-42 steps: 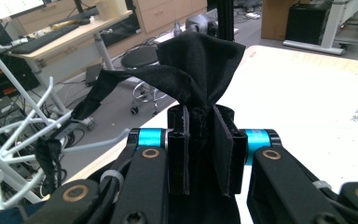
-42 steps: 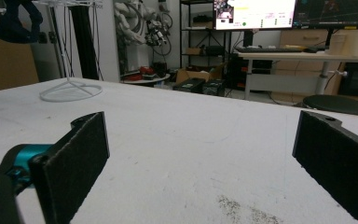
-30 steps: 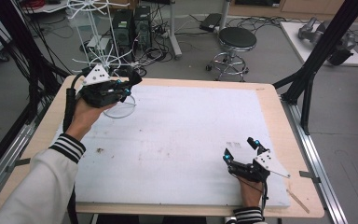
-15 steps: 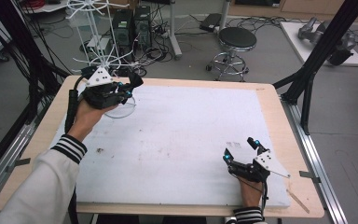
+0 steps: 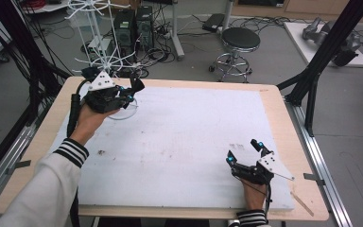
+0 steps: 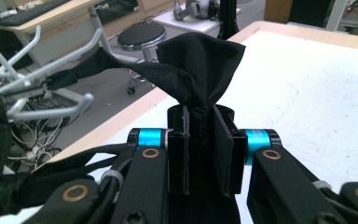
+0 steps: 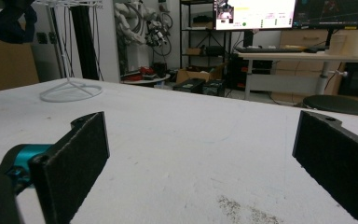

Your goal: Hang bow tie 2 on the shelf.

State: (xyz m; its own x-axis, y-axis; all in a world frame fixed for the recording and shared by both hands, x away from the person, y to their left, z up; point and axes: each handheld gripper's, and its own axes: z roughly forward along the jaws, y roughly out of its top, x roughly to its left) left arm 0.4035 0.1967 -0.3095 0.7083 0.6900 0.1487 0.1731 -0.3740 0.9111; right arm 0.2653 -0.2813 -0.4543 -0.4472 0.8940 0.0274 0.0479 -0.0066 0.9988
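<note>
We see a black cloth [image 6: 200, 70] pinched between the closed jaws of the left gripper [image 5: 133, 92], held up beside the white wire rack [image 5: 105, 42] at the table's [image 5: 274, 101] far-left corner. The right gripper [image 5: 246, 152] rests on the white mat [image 5: 184, 142], jaws spread wide and empty.

a black cloth [image 6: 200, 70] is pinched between the closed jaws of the left tool [image 6: 200, 154], its crumpled end fanning upward. one corner stretches off toward a white wire rack [image 5: 99, 33] beside the counter's [image 5: 194, 137] far left corner.
</note>
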